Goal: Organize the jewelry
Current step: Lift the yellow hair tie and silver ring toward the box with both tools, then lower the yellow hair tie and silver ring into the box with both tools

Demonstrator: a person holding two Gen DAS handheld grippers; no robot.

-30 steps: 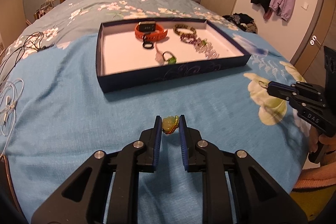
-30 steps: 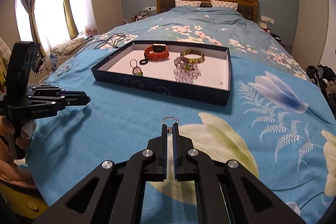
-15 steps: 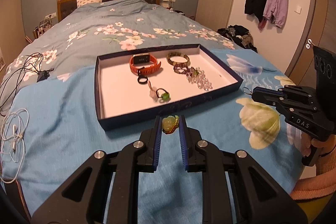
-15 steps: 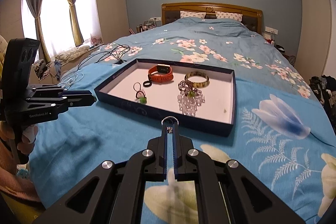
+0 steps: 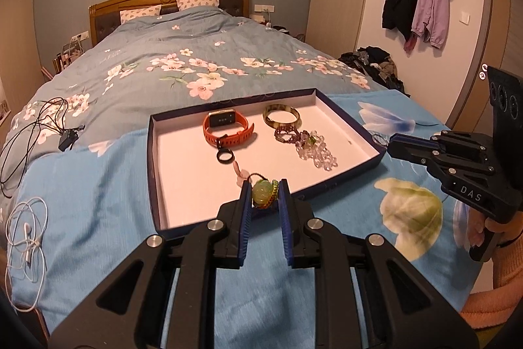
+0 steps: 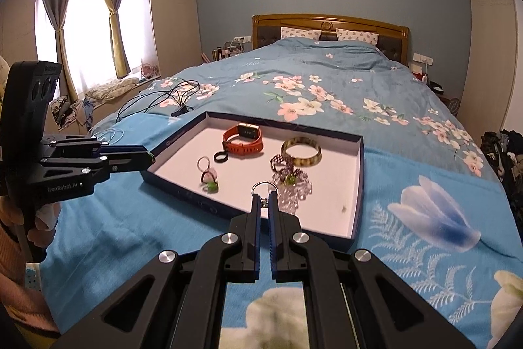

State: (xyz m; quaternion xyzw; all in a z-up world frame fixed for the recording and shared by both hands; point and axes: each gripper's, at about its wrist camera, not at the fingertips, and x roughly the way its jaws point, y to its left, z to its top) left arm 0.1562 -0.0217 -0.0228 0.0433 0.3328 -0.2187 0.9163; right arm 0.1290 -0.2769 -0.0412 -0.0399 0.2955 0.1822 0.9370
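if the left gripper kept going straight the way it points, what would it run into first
Probably the green bead charm on a dark cord lying on the white floor of the navy tray, just past the left gripper, which is shut on a green bead bracelet. Depth is hard to judge.

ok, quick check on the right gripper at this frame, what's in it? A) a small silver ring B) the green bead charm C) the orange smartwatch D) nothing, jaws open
A. The right gripper is shut on a small silver ring poking past its tips near the tray; the green bead charm is in the left gripper, and the orange smartwatch lies in the tray.
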